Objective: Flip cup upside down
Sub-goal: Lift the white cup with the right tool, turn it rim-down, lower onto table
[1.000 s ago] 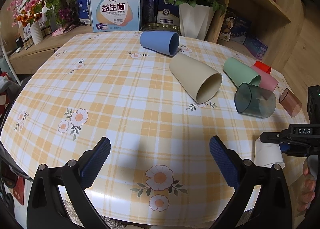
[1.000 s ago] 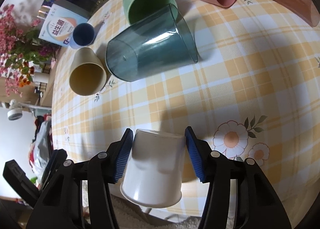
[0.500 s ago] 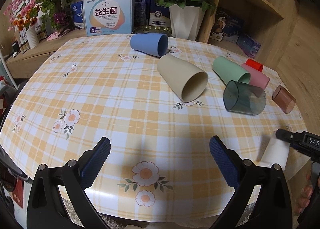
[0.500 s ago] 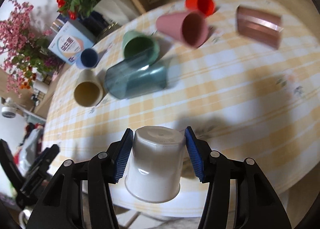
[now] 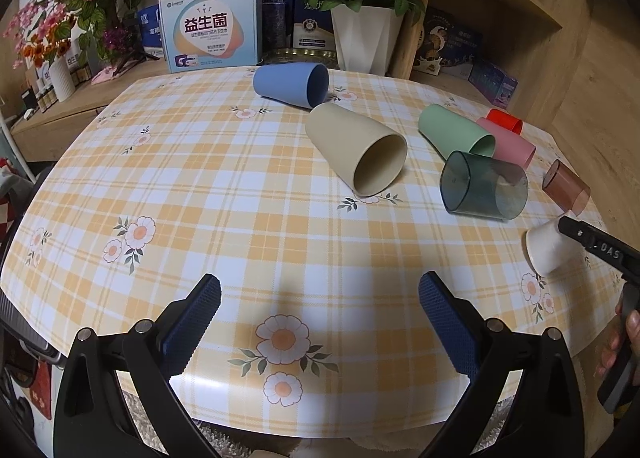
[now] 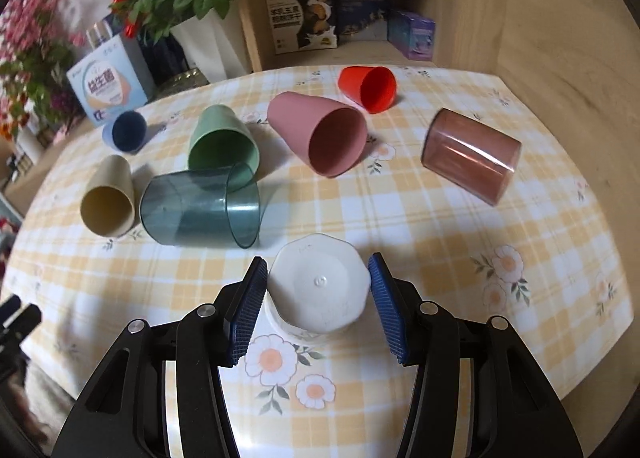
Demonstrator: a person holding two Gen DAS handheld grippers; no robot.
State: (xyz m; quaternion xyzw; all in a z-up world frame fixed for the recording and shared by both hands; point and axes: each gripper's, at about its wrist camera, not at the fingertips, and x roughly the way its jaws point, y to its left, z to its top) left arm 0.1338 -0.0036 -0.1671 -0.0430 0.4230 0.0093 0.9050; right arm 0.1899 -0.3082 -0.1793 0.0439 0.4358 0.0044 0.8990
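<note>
My right gripper (image 6: 318, 286) is shut on a white cup (image 6: 318, 290). The cup is tilted with its closed bottom toward the camera and its rim low over the table near the front edge. In the left wrist view the white cup (image 5: 546, 248) shows at the far right, held by the right gripper (image 5: 592, 246) just above the tablecloth. My left gripper (image 5: 320, 308) is open and empty over the table's near edge, well left of the cup.
Several cups lie on their sides on the checked tablecloth (image 6: 400, 217): beige (image 6: 108, 201), clear teal (image 6: 200, 209), green (image 6: 222, 143), pink (image 6: 320, 137), red (image 6: 370, 87), clear brown (image 6: 470, 155), blue (image 6: 126, 131). Flower pots, boxes and a wooden shelf stand behind.
The right gripper has turned the white cup over, from lying sideways to bottom up, and lowered it toward the table. The left gripper has drawn back slightly and stays open.
</note>
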